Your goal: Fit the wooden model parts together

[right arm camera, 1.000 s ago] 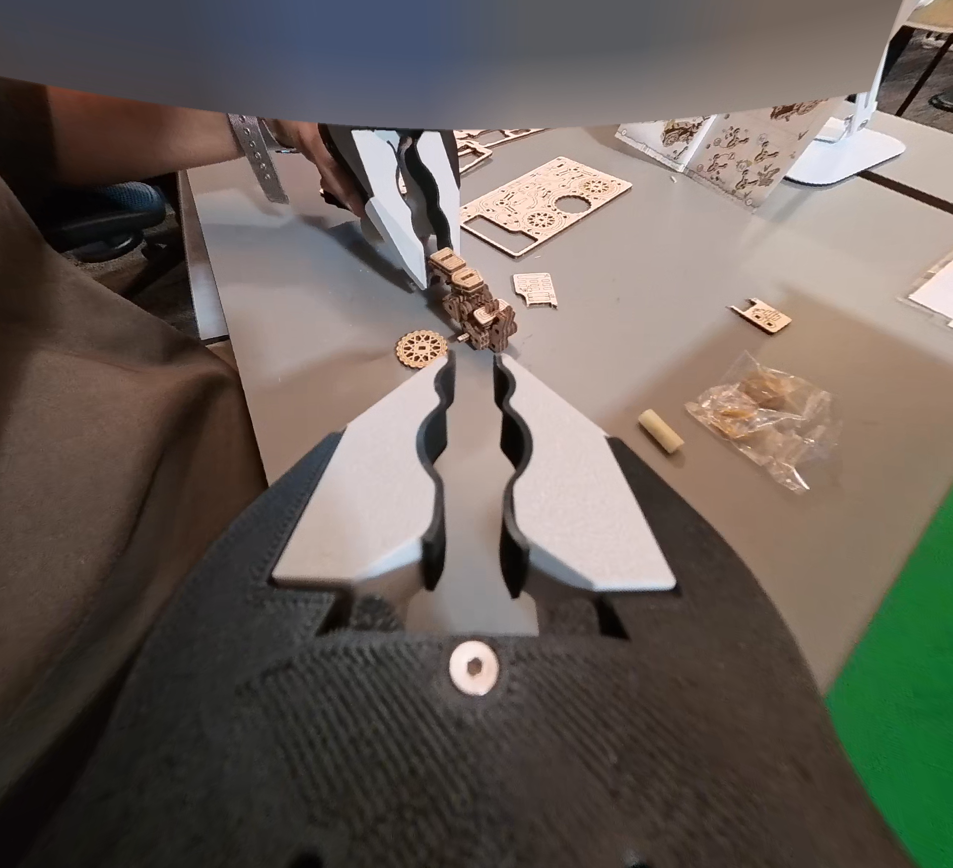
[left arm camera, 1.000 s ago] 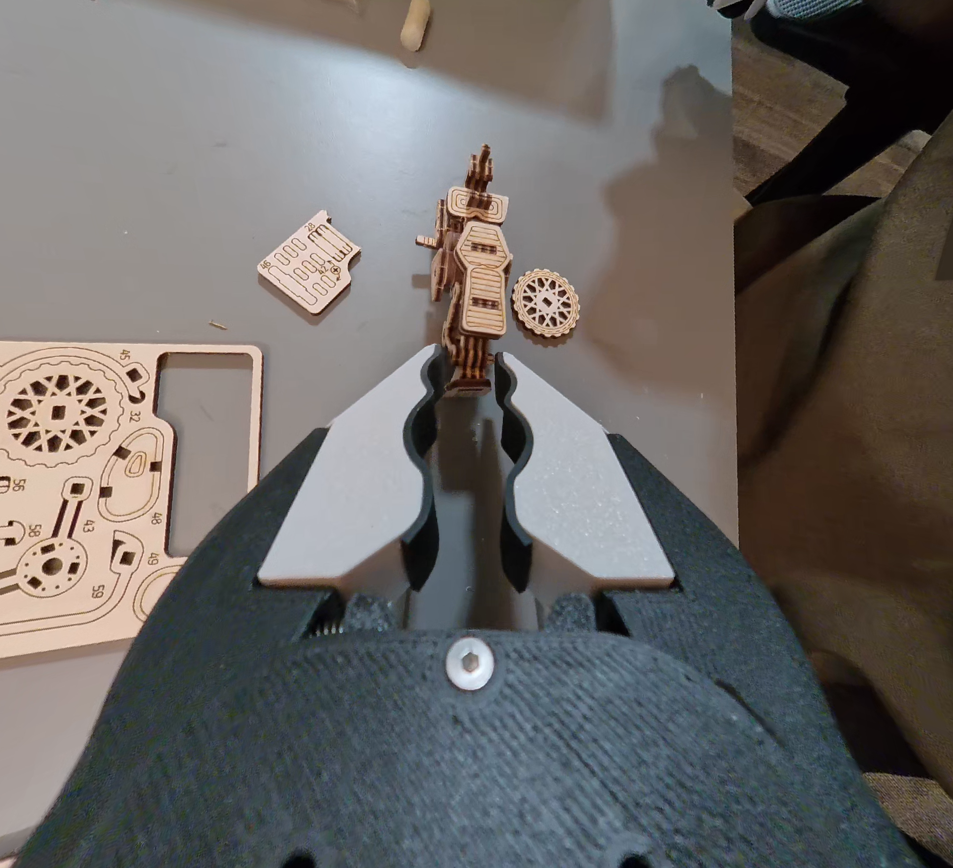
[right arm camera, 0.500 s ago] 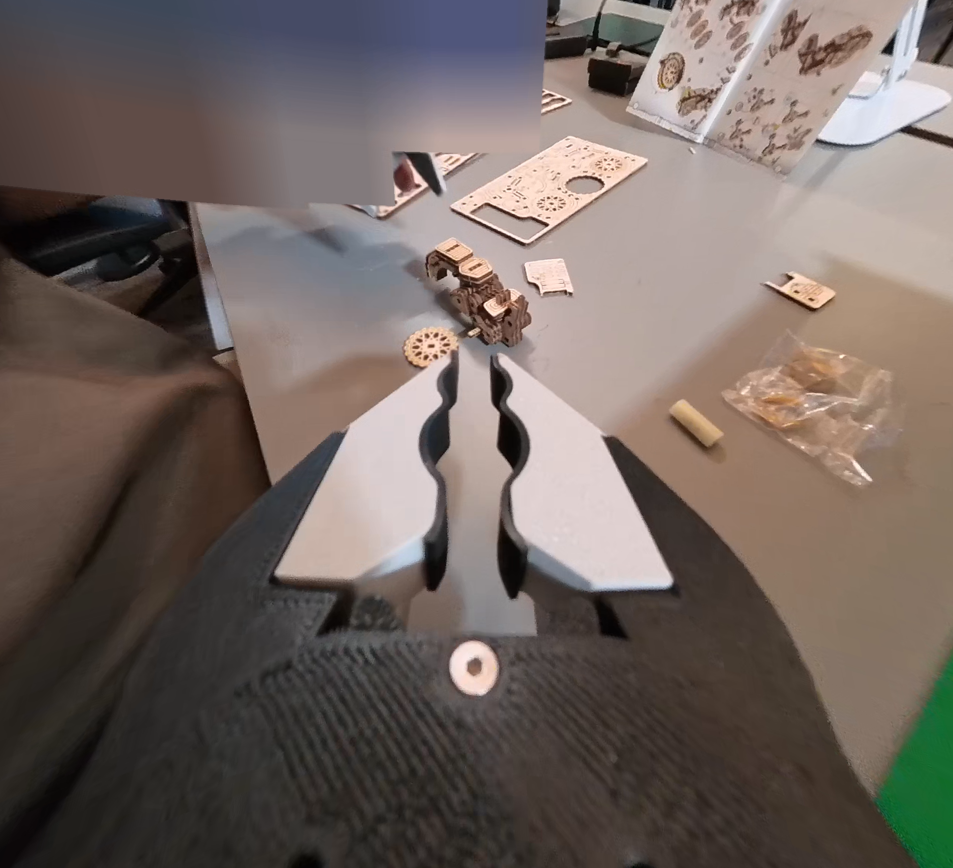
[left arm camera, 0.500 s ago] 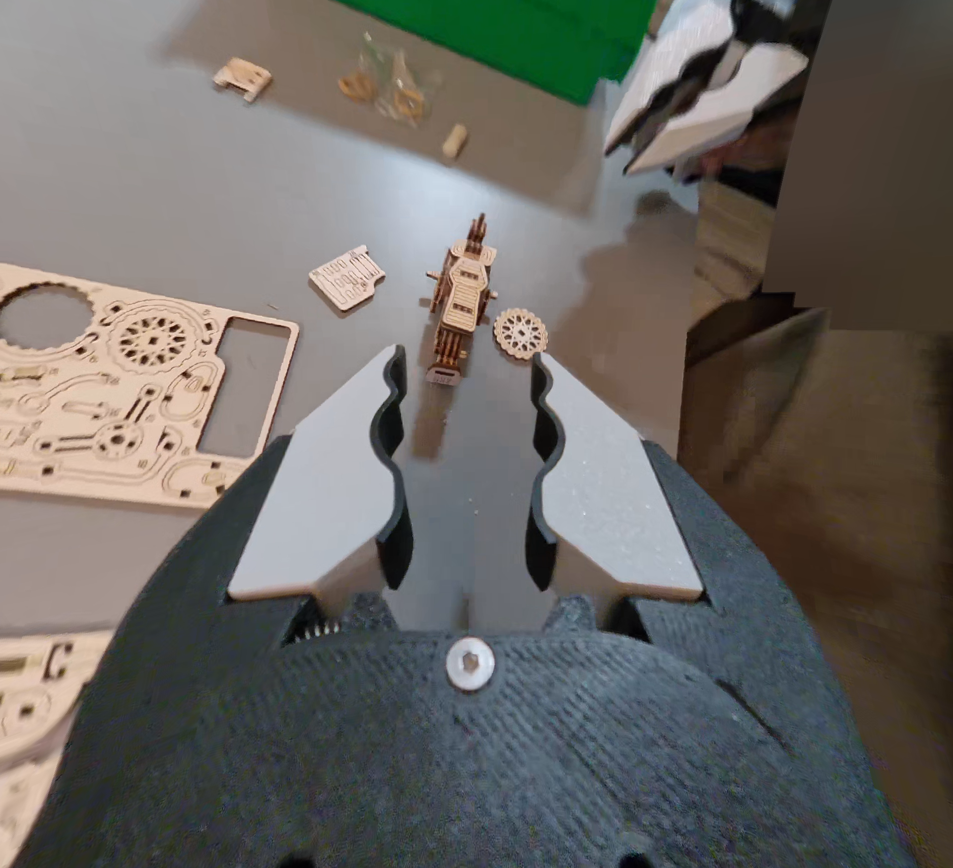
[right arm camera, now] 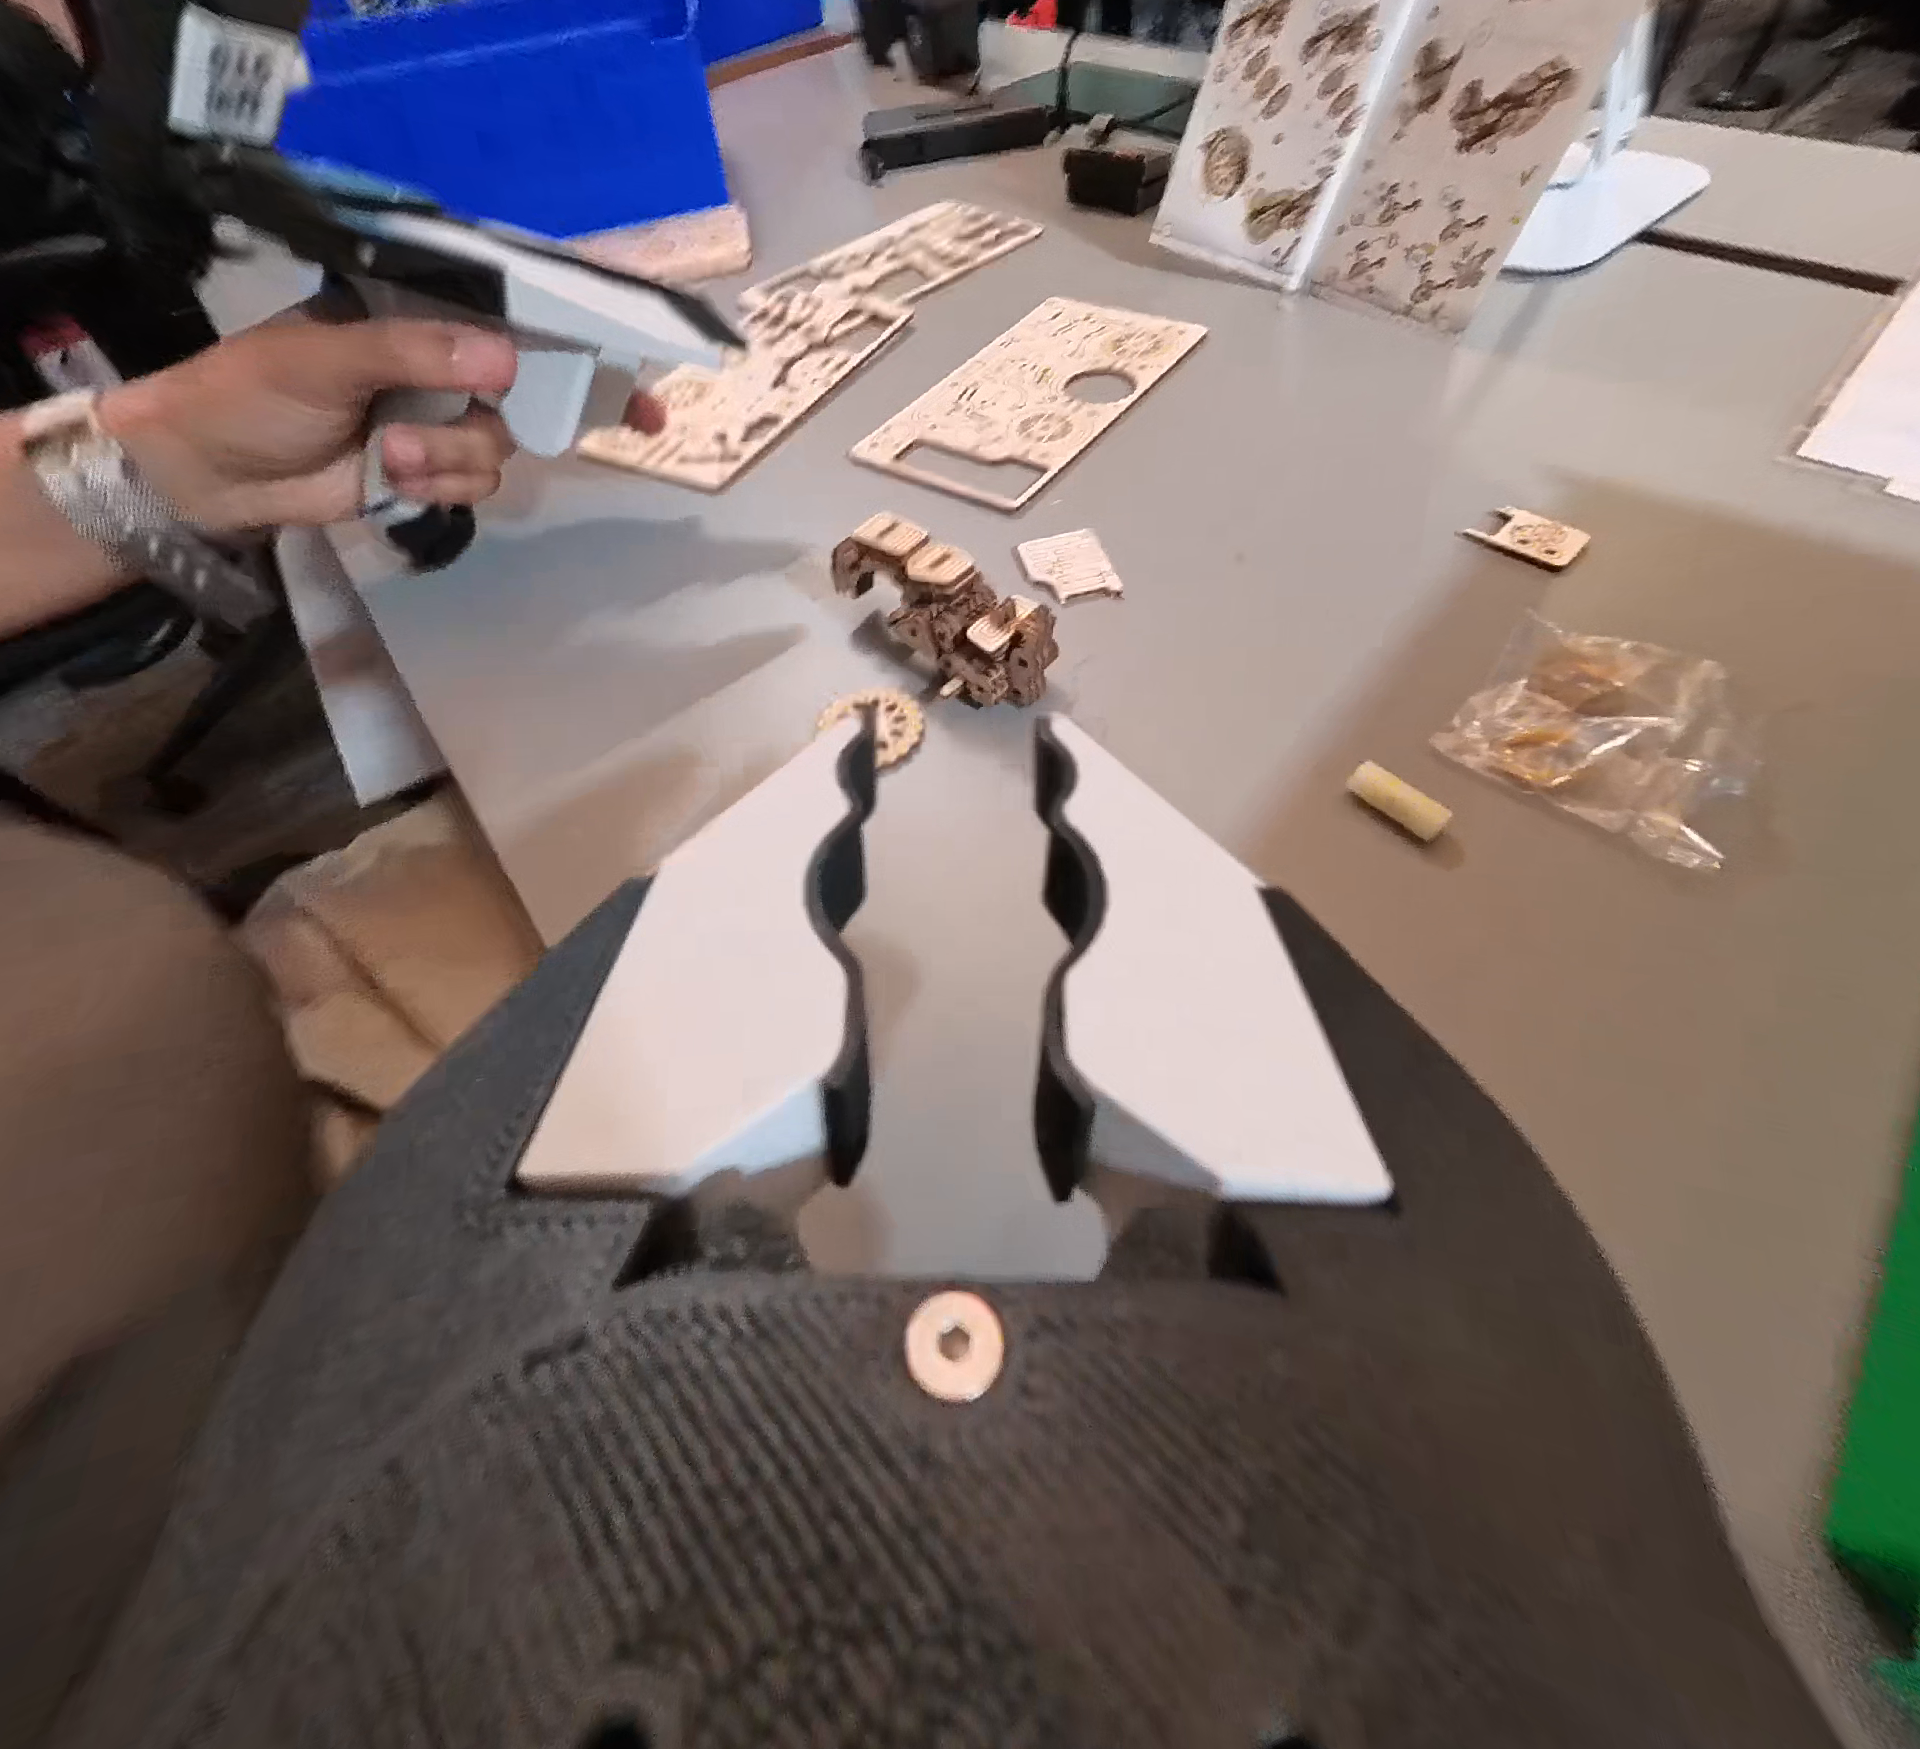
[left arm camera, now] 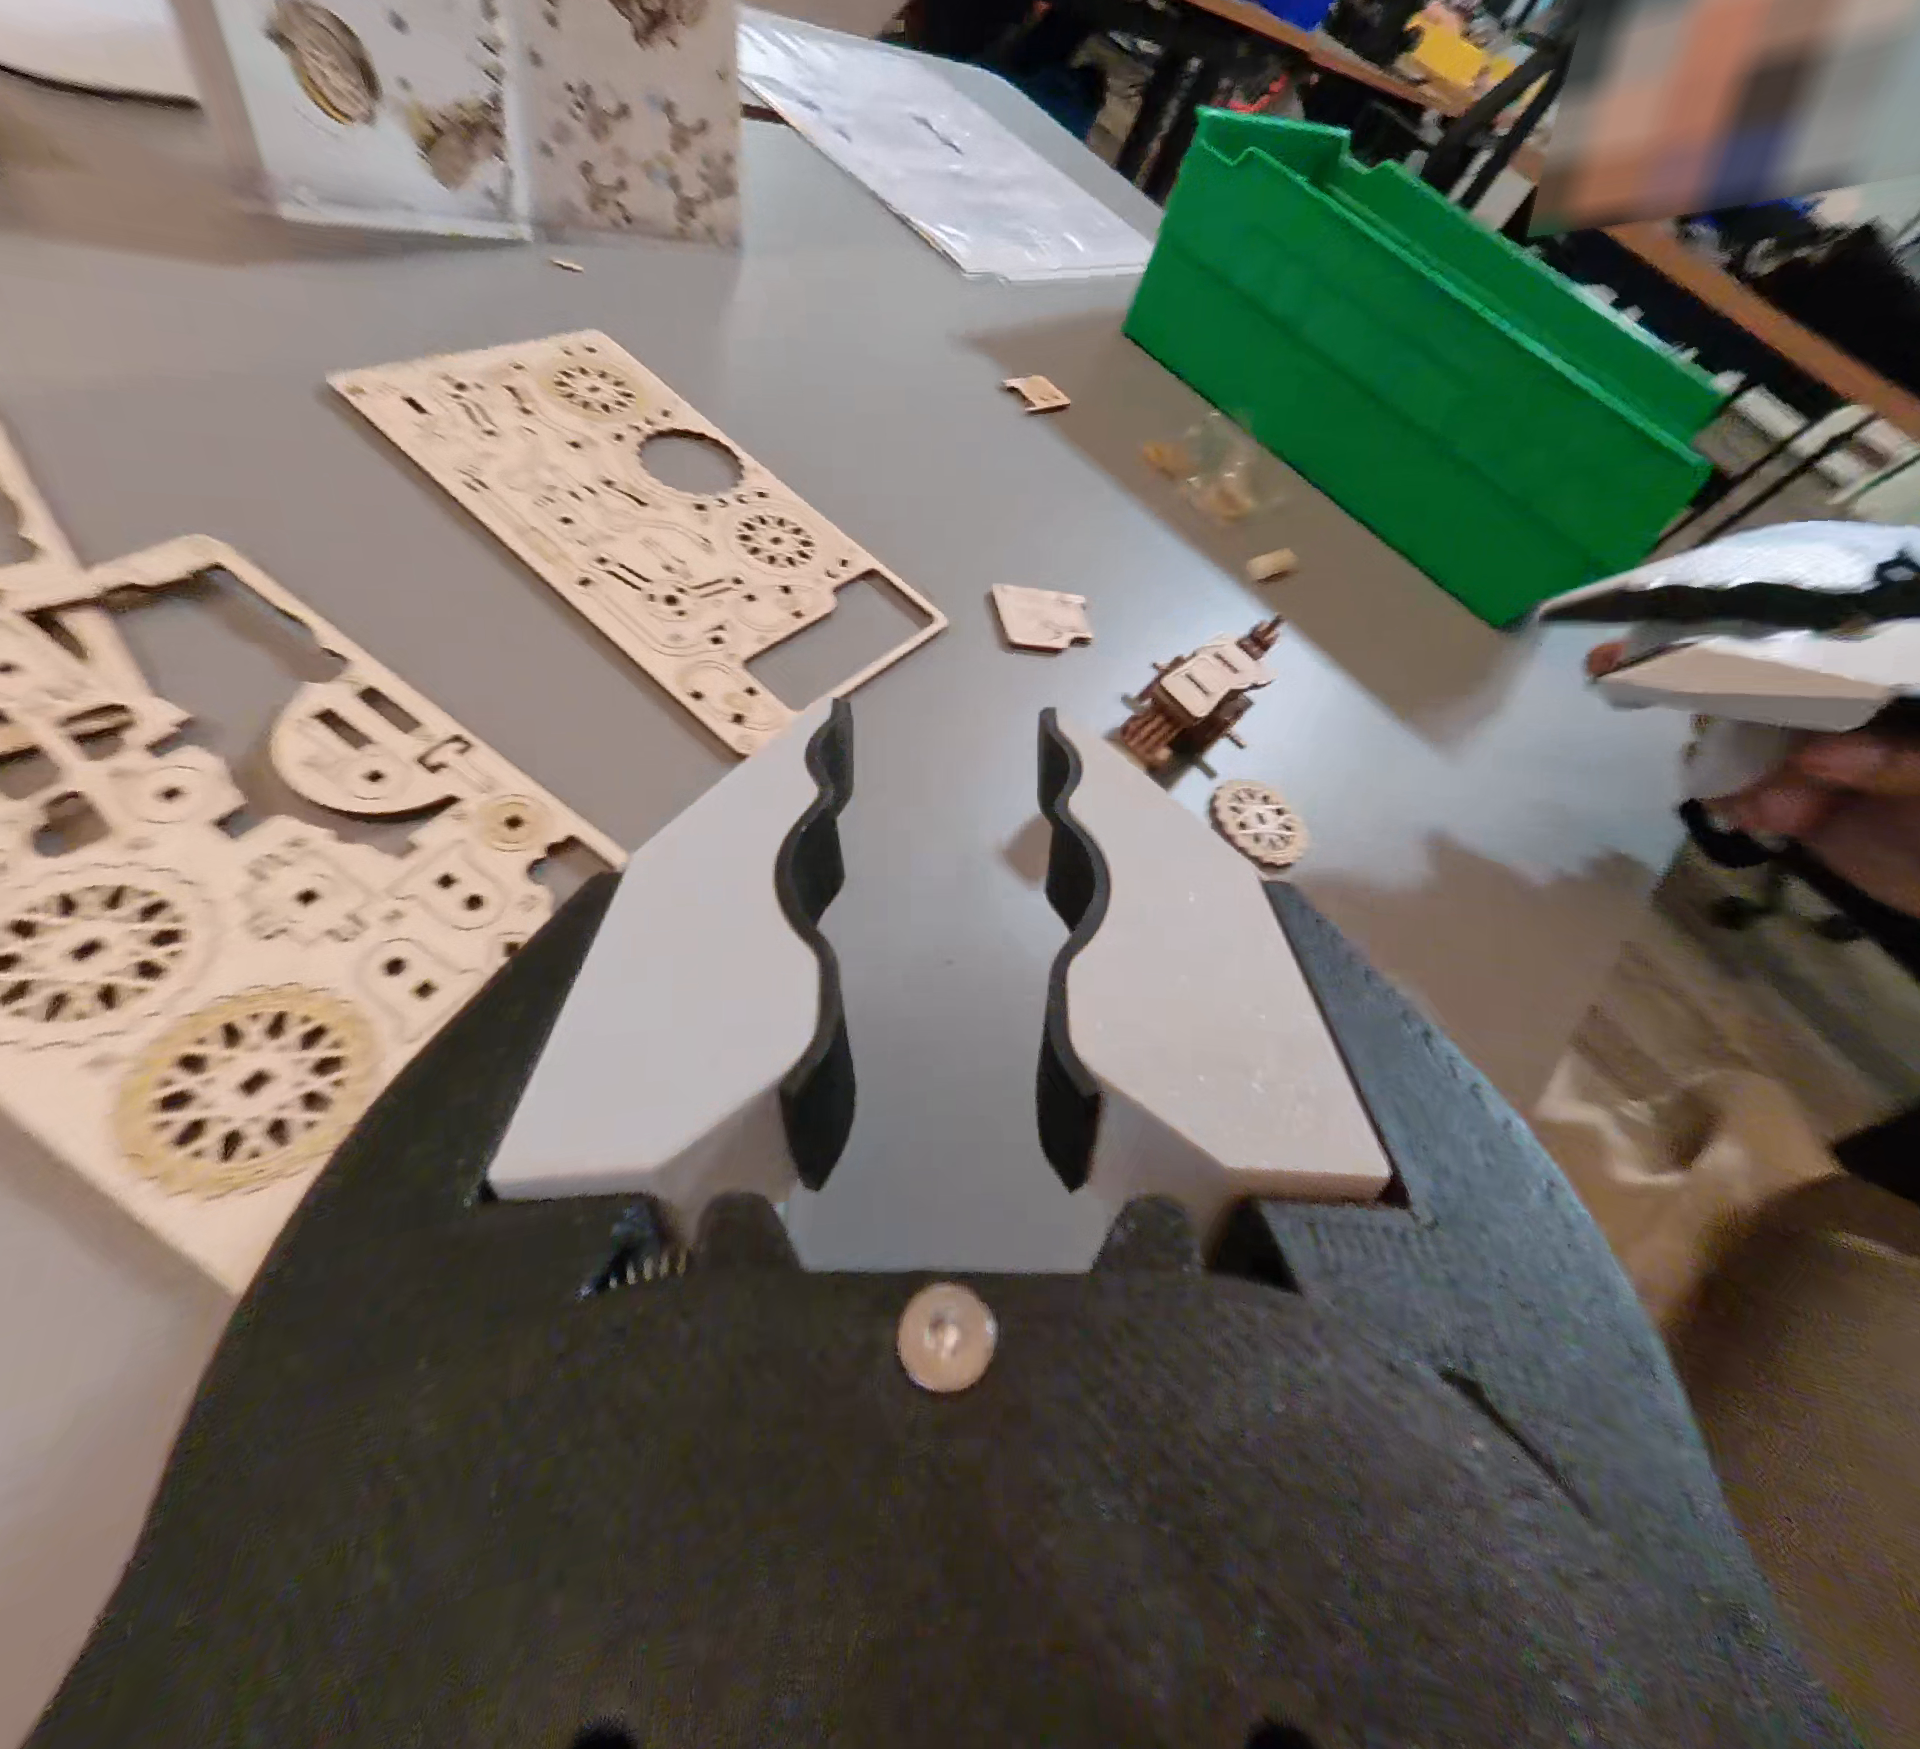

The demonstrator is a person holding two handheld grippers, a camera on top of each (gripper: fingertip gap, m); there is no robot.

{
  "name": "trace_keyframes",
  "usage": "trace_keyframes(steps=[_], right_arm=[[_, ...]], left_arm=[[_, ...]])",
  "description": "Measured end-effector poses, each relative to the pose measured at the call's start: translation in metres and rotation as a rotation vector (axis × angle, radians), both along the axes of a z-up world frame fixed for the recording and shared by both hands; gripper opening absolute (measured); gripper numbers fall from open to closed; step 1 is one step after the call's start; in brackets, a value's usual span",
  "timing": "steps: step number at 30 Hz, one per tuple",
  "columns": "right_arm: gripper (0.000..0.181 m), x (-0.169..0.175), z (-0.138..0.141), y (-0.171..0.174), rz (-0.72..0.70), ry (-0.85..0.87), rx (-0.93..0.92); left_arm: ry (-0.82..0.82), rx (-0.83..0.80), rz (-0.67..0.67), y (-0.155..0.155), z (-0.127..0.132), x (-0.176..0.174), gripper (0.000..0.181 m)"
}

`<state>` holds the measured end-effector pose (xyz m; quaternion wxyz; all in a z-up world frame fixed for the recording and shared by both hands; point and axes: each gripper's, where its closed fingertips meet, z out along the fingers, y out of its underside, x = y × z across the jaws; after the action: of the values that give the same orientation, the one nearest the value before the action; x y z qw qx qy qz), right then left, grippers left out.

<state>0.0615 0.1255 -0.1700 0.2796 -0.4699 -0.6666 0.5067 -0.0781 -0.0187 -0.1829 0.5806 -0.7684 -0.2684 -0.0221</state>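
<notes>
On the grey table (left arm camera: 312,297), out ahead of both grippers, the half-built wooden model (left arm camera: 1195,702) (right arm camera: 940,613) sat on its own, held by nobody. The left gripper (left arm camera: 945,743) hung above the table with its jaws well apart and nothing between them; the model lay beyond its fingertips and off to the right of the gap. The right gripper (right arm camera: 951,733) was likewise spread wide and empty, and from its camera the model sat just past the fingertips, roughly on line with the gap. The loose wooden wheel (left arm camera: 1259,823) (right arm camera: 876,720) lay flat just beside the model, on the side nearer the table's front edge, and in the right wrist view the left fingertip covered part of it.

The model's long axis ran roughly along that front edge, its lighter slatted end (right arm camera: 904,556) towards the left gripper's side and its darker, knobbly end (right arm camera: 997,650) towards the right gripper. The edge was close by the wheel. Bare table lay around the model; a small cut wooden piece (left arm camera: 1039,619) (right arm camera: 1070,565) sat near it on the far side. Farther off lay the punched part sheets (left arm camera: 644,515) (right arm camera: 1029,411), a clear bag of small bits (right arm camera: 1590,743), a short pale peg (right arm camera: 1397,800) and a green bin (left arm camera: 1403,411).
</notes>
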Motion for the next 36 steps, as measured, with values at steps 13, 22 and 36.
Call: trace_keyframes(steps=[13,22,36], right_arm=[[0.1,-0.046,0.008,0.018,-0.23,0.184,0.101],[0.075,-0.048,0.005,0.04,-0.278,0.172,0.142],[0.068,-0.051,0.006,0.093,-0.296,0.227,0.291]], left_arm=[[0.193,-0.064,0.204,-0.033,0.004,-0.018,0.032],[0.352,-0.142,0.388,-0.045,0.011,-0.026,0.018],[0.416,-0.112,0.401,-0.05,0.02,-0.037,0.027]])
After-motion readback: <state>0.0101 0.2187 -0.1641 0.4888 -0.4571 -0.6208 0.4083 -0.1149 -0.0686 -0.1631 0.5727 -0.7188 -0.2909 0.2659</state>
